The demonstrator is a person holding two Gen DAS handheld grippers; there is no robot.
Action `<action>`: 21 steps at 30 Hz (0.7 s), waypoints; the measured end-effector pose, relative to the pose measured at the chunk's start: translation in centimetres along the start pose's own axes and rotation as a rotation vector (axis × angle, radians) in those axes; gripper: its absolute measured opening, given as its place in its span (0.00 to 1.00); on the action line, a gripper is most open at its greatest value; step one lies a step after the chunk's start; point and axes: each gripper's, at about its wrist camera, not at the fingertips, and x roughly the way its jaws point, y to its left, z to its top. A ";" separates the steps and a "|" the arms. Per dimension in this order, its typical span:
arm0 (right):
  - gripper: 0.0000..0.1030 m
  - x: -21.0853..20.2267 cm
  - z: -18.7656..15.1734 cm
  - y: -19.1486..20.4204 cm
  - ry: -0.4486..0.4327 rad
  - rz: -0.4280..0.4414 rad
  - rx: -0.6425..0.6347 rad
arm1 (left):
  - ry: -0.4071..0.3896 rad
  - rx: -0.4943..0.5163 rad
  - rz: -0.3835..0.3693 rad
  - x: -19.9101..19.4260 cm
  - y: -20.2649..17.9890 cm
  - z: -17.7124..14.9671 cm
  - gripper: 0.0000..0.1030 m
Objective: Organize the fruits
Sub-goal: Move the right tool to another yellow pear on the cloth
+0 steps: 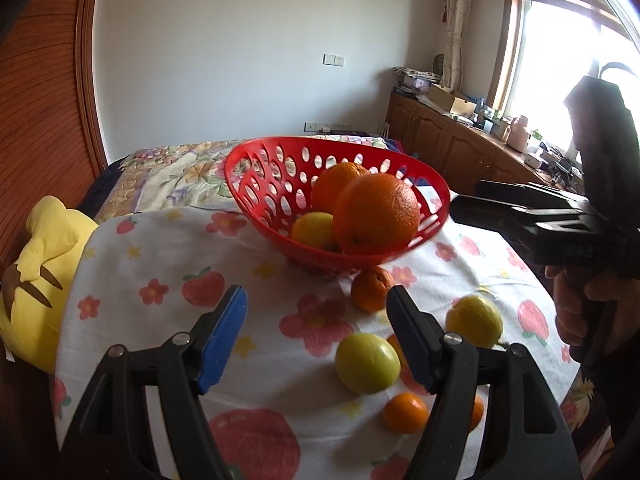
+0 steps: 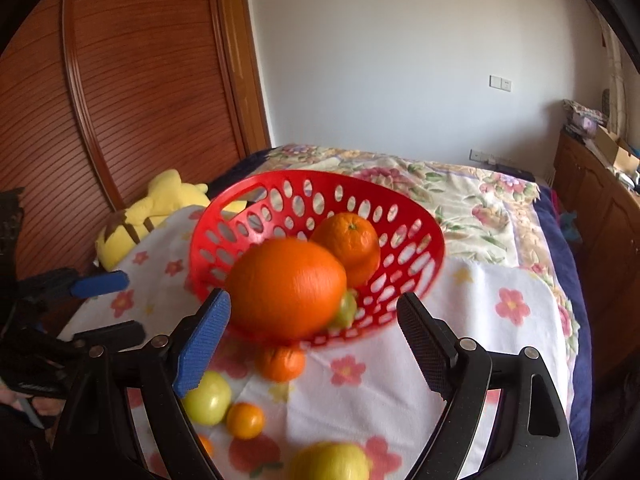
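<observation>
A red perforated basket point(image 1: 264, 168) point(image 2: 224, 220) sits tilted on a fruit-print cloth and holds two big oranges point(image 1: 376, 214) point(image 2: 286, 288) and a yellow-green fruit point(image 1: 314, 230). Loose on the cloth lie a small orange point(image 1: 372, 288) at the basket's foot, a green apple point(image 1: 367, 362), a lemon point(image 1: 474, 320) and a small tangerine point(image 1: 405, 413). My left gripper point(image 1: 316, 344) is open and empty above the cloth, left of the apple. My right gripper point(image 2: 316, 344) is open and empty in front of the basket; it shows in the left wrist view point(image 1: 520, 208).
A yellow plush toy point(image 1: 40, 280) lies at the cloth's left edge. A floral bedspread point(image 2: 460, 192) stretches behind the basket. A wooden wardrobe point(image 2: 120, 80) stands on the left, wooden cabinets point(image 1: 460, 144) on the right under the window.
</observation>
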 end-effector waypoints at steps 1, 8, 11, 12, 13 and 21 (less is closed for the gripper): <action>0.85 -0.5 -0.5 0.0 -0.005 0.000 0.000 | -0.001 -0.001 -0.002 -0.1 -0.1 -0.3 0.71; 0.85 -2.7 -4.9 0.2 0.014 -0.035 0.017 | 0.016 0.008 -0.006 -0.2 -1.6 -2.8 0.72; 0.85 -2.9 -6.3 0.0 0.029 -0.037 0.036 | 0.028 0.019 -0.006 0.1 -2.0 -4.0 0.72; 0.85 -2.9 -7.0 -0.1 0.040 -0.034 0.045 | 0.038 0.017 -0.010 0.3 -2.0 -4.4 0.72; 0.85 -2.9 -7.3 -0.2 0.046 -0.035 0.049 | 0.044 0.017 -0.013 0.4 -2.1 -4.6 0.72; 0.77 -2.3 -9.8 -0.3 0.084 -0.039 0.058 | 0.068 0.027 -0.014 0.4 -3.0 -6.4 0.72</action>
